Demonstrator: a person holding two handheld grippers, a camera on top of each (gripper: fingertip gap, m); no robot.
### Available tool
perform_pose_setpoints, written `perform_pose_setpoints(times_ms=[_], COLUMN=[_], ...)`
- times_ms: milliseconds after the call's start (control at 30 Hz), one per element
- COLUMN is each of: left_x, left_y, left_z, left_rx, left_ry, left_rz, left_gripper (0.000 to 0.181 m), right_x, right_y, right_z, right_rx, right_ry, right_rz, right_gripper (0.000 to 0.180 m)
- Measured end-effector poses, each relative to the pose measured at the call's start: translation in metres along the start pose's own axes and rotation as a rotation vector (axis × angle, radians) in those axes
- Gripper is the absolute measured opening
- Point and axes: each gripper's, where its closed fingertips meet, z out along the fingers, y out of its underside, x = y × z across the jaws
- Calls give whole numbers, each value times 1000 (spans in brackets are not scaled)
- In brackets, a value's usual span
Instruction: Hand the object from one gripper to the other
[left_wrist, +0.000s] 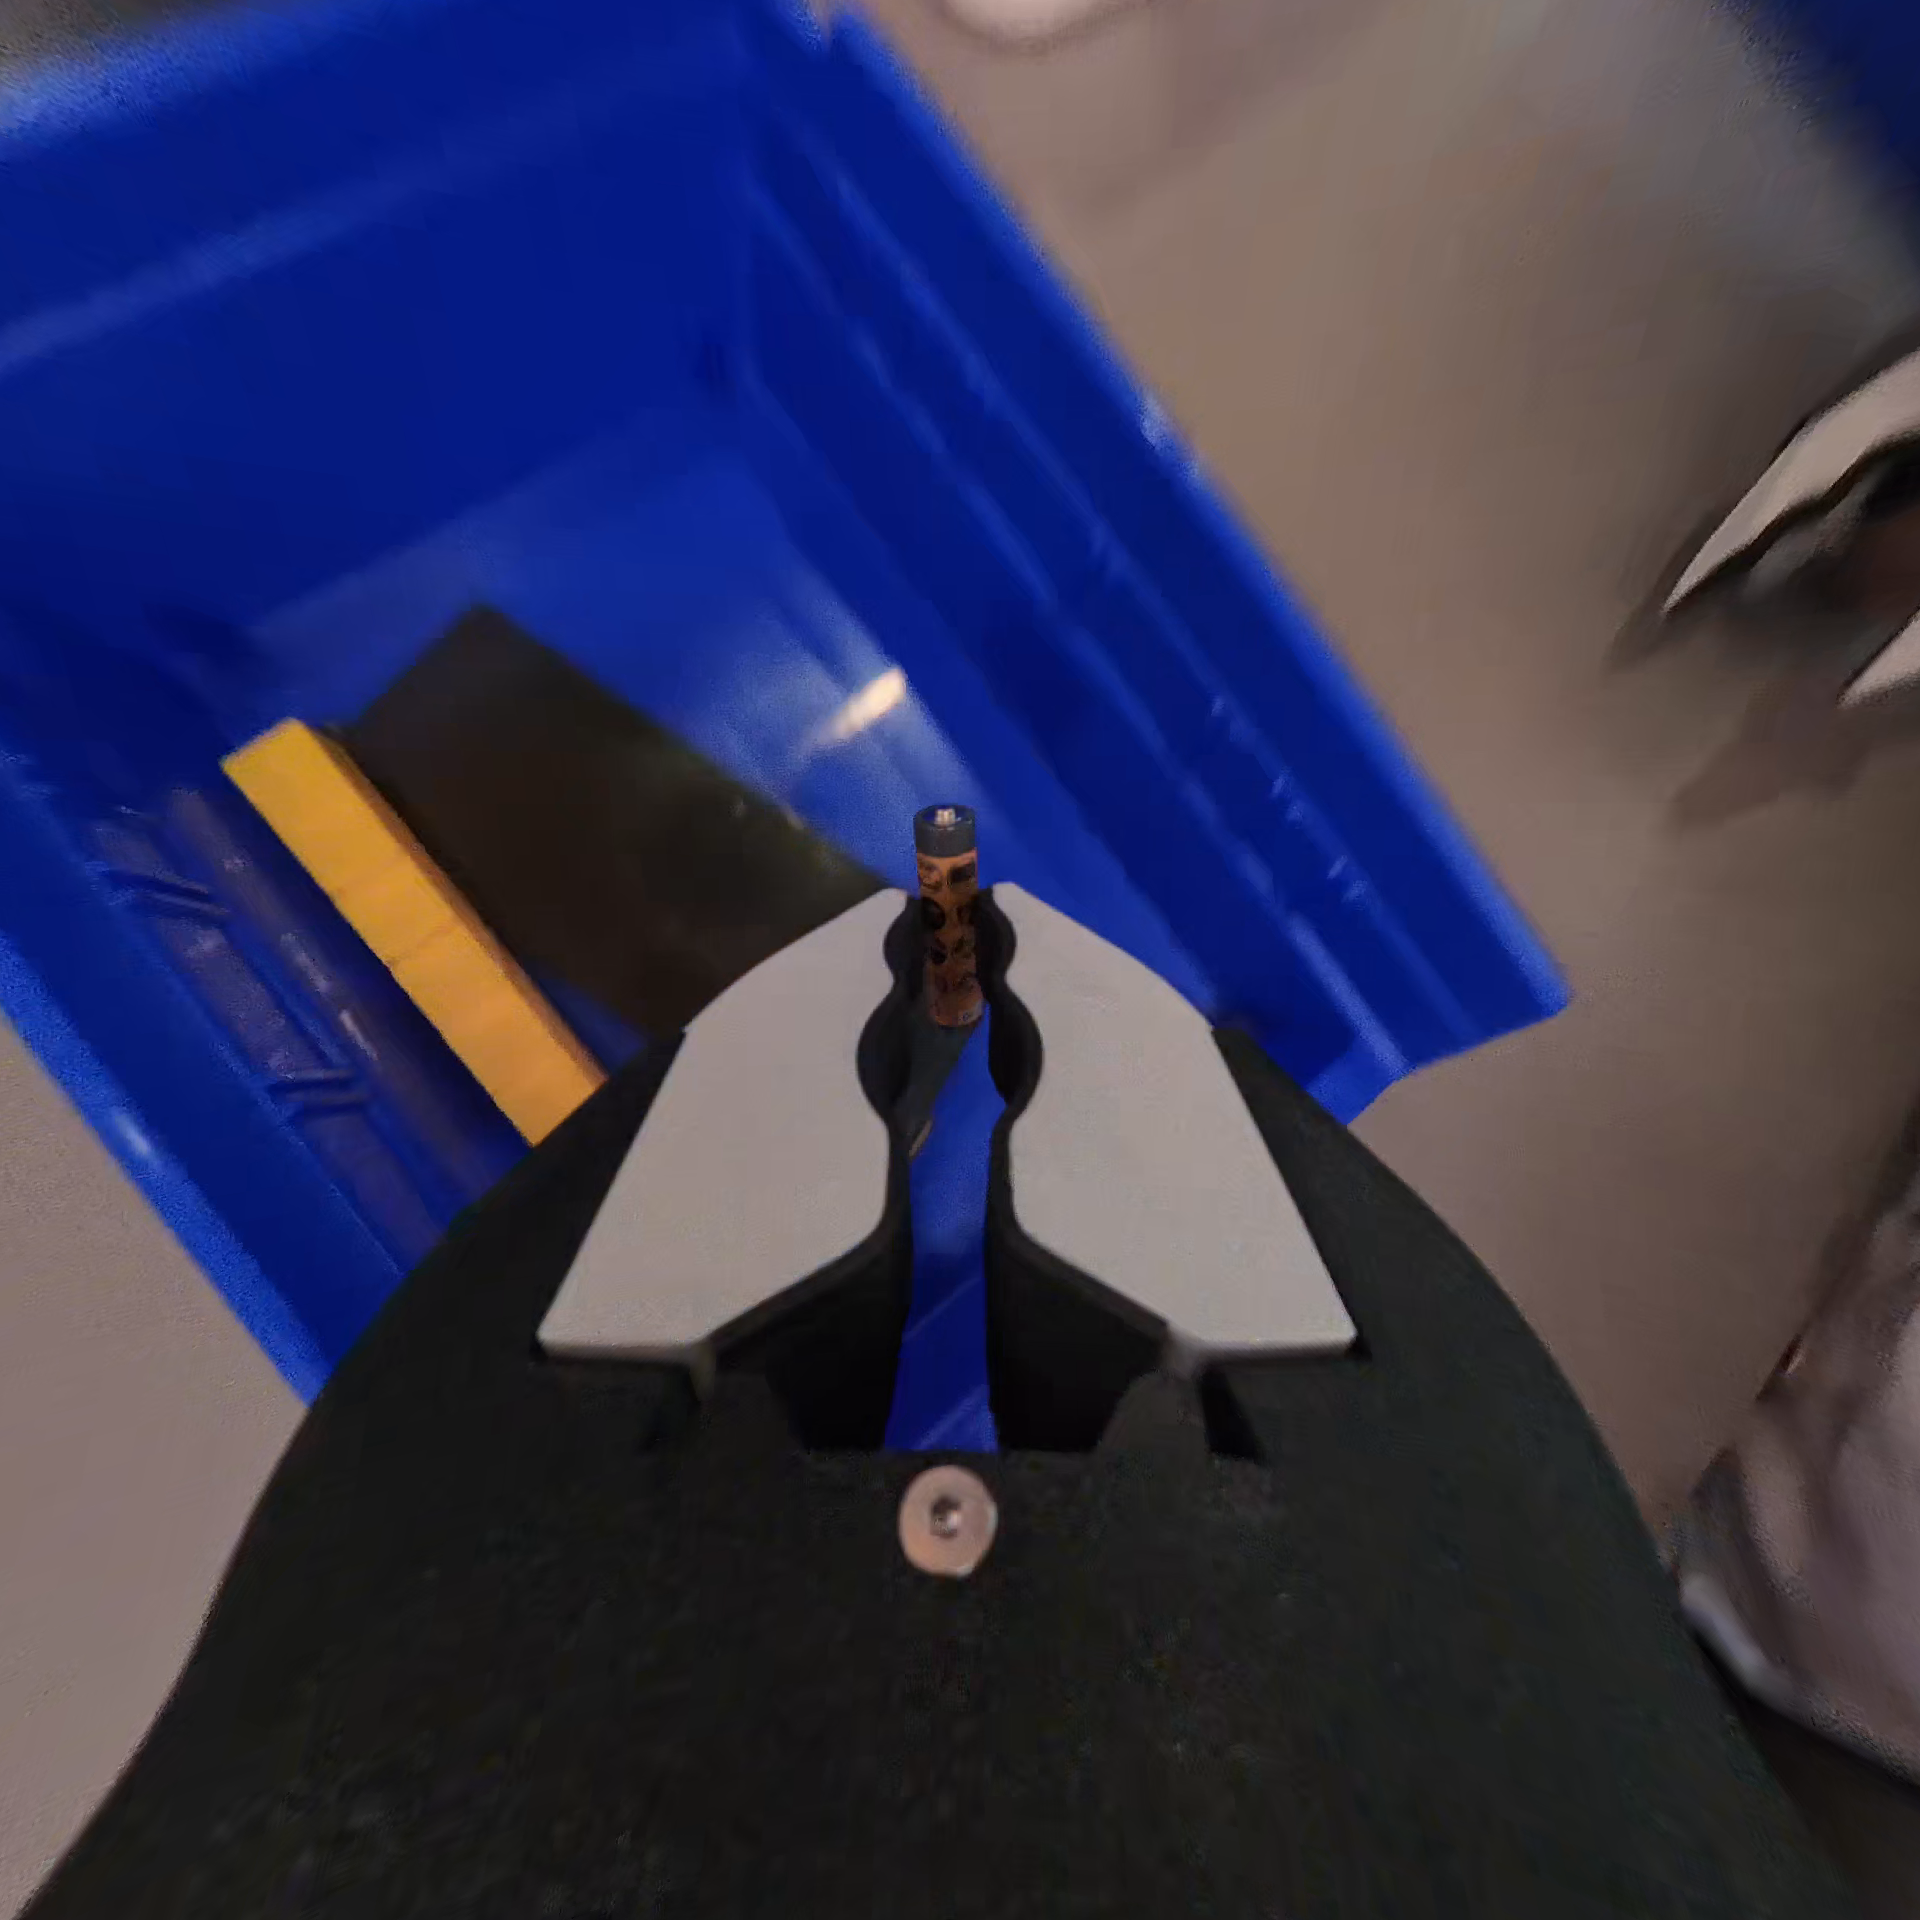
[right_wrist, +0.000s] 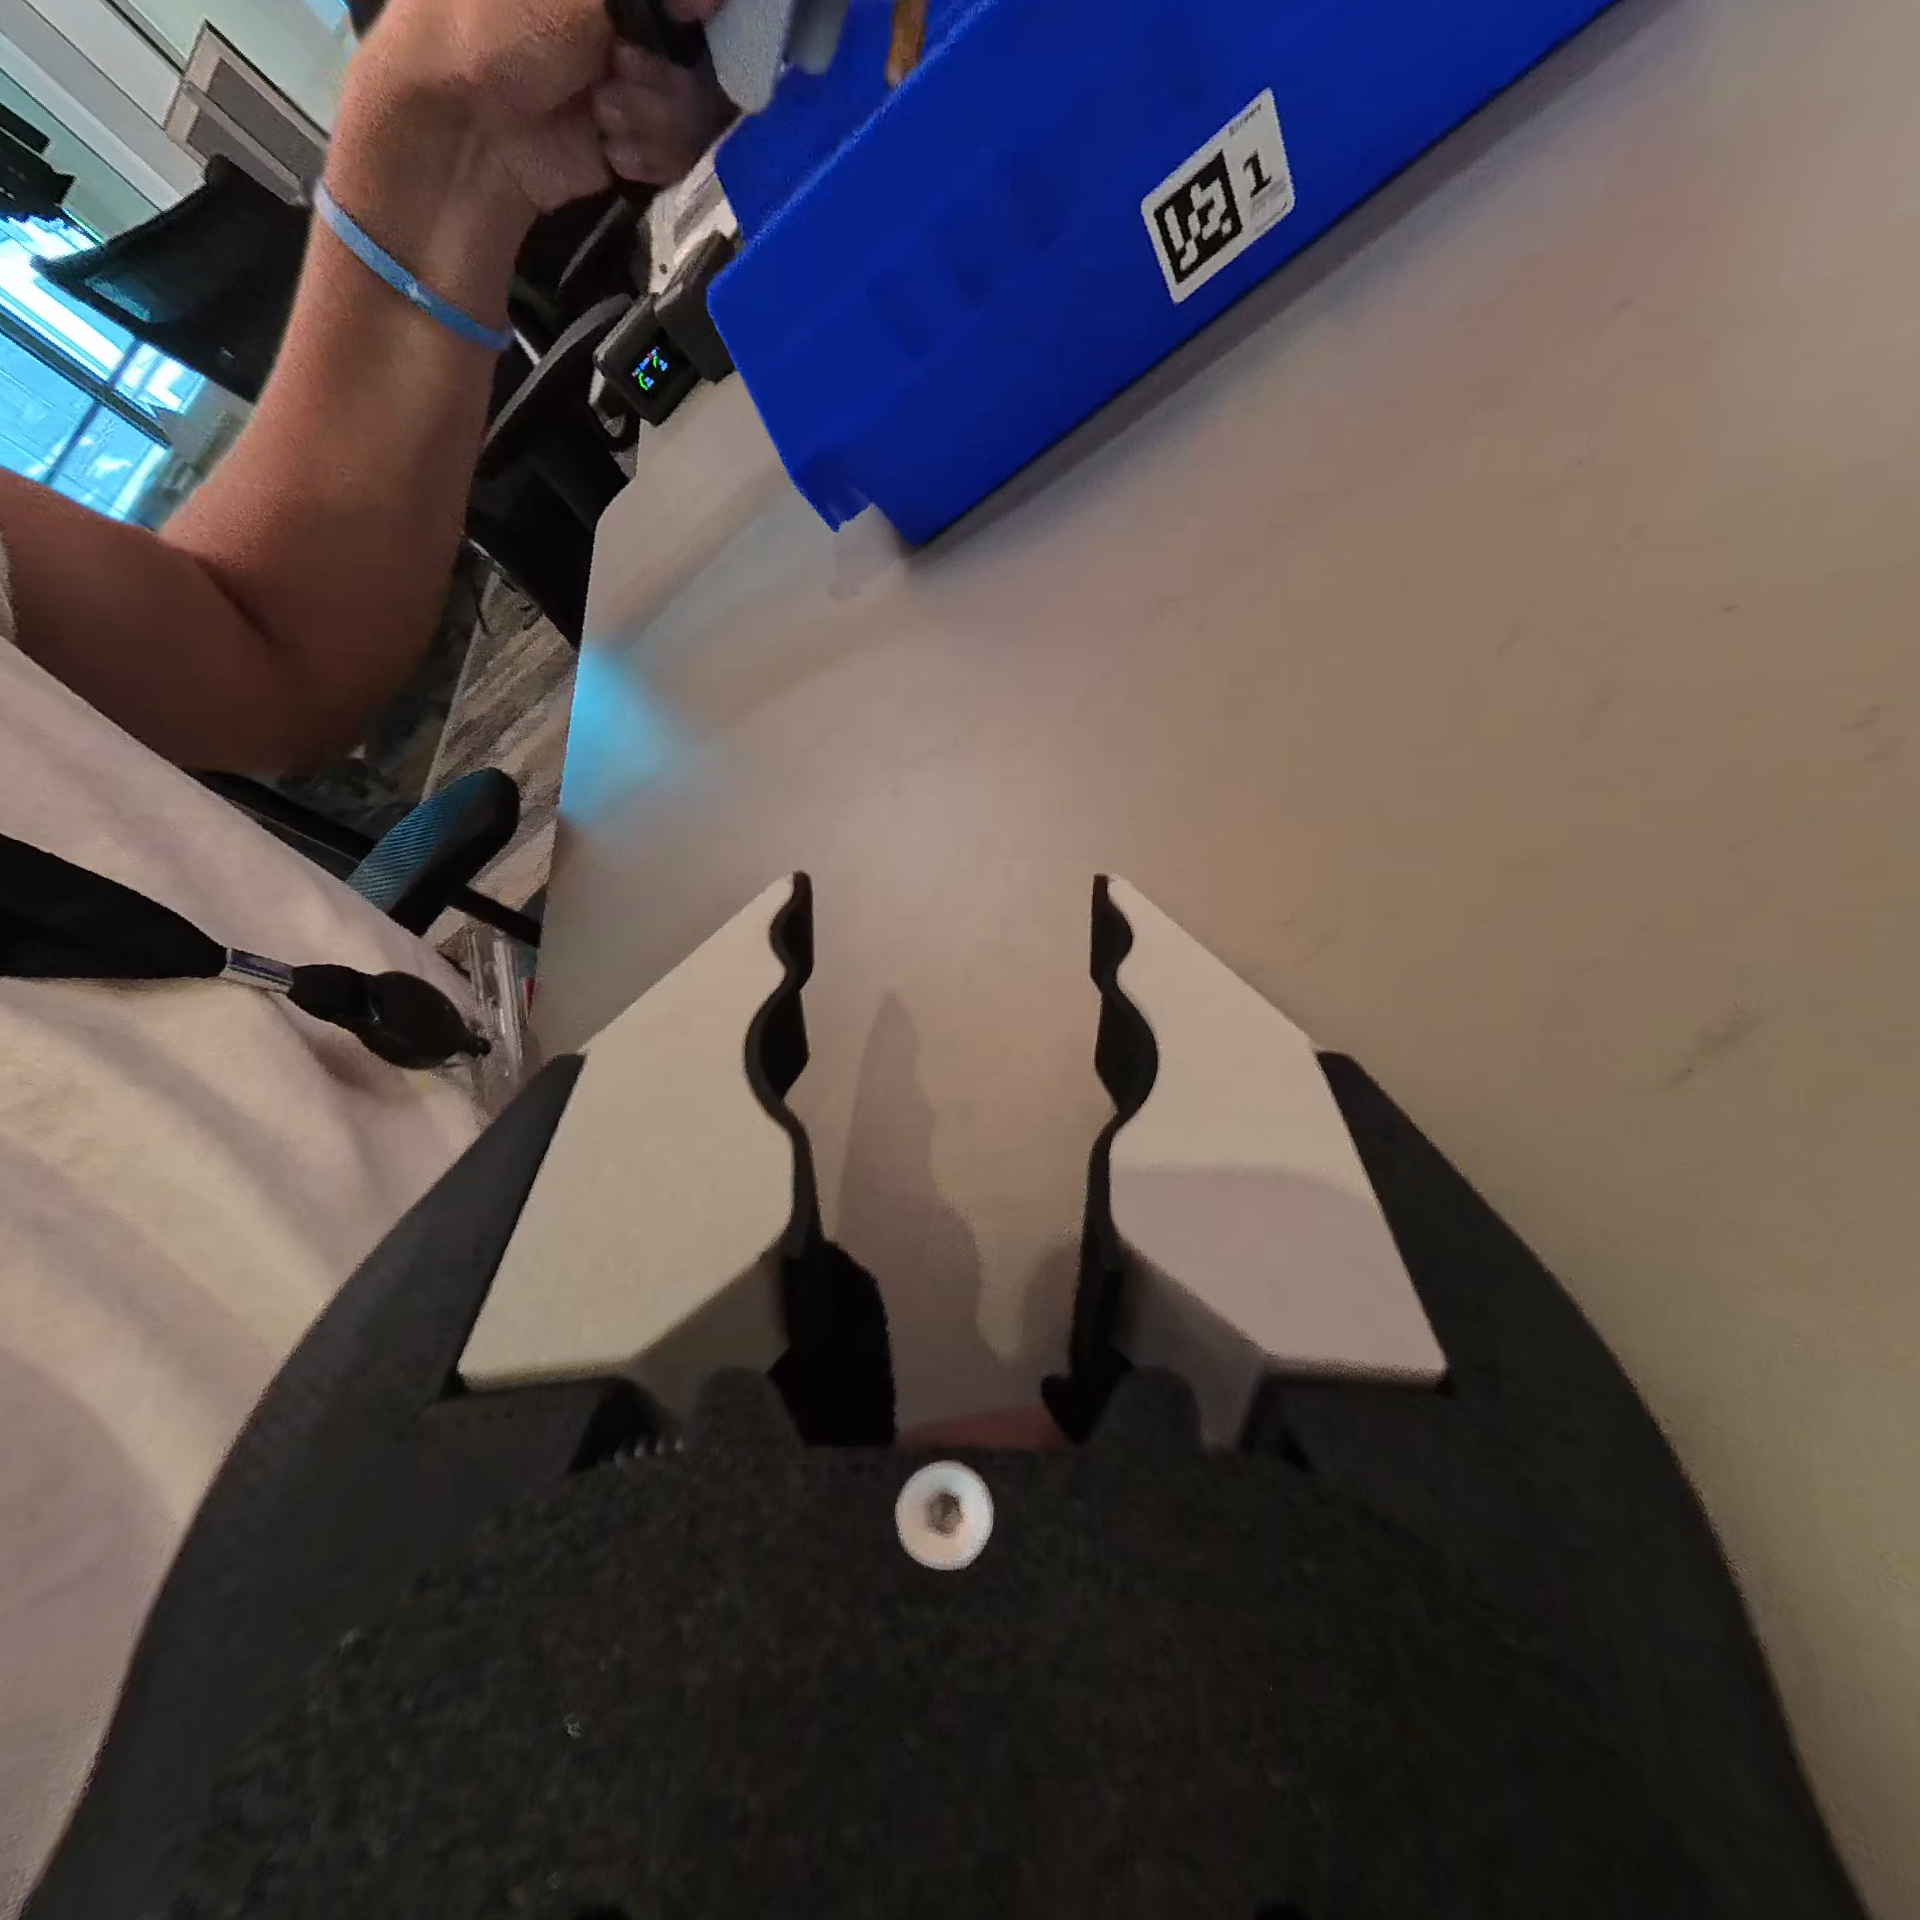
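My left gripper is shut on a small orange battery with a dark cap; the battery stands upright between the fingertips, its top end sticking out beyond them, above a blue bin. My right gripper is open and empty, low over the grey table, pointing toward the blue bin. The right gripper also shows blurred at the right edge of the left wrist view. The left gripper's body, held by a hand, shows at the top of the right wrist view.
Inside the blue bin lie a yellow block and a dark flat object. The bin's side bears a white sticker with a black marker. The person's forearm and white shirt are at the left; the table edge runs there. One gripper's finger ends stand about 30 cm off the other's.
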Motion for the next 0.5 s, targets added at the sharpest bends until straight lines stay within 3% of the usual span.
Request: perform_pose_setpoints(times_ms=[200,300,500], left_x=[42,94,224], left_y=[-72,-105,-150], left_z=[-31,-24,0], left_rx=[581,669,678], left_ry=[336,511,723], left_rz=[-241,-228,-17], left_gripper=[9,9,9], right_x=[-16,-27,-61], right_y=[-29,-54,-134], right_z=[-9,-13,-45], right_rx=[91,143,323], right_ry=[-23,-60,-154], right_rz=[-106,-177,-242], right_gripper=[54,54,47])
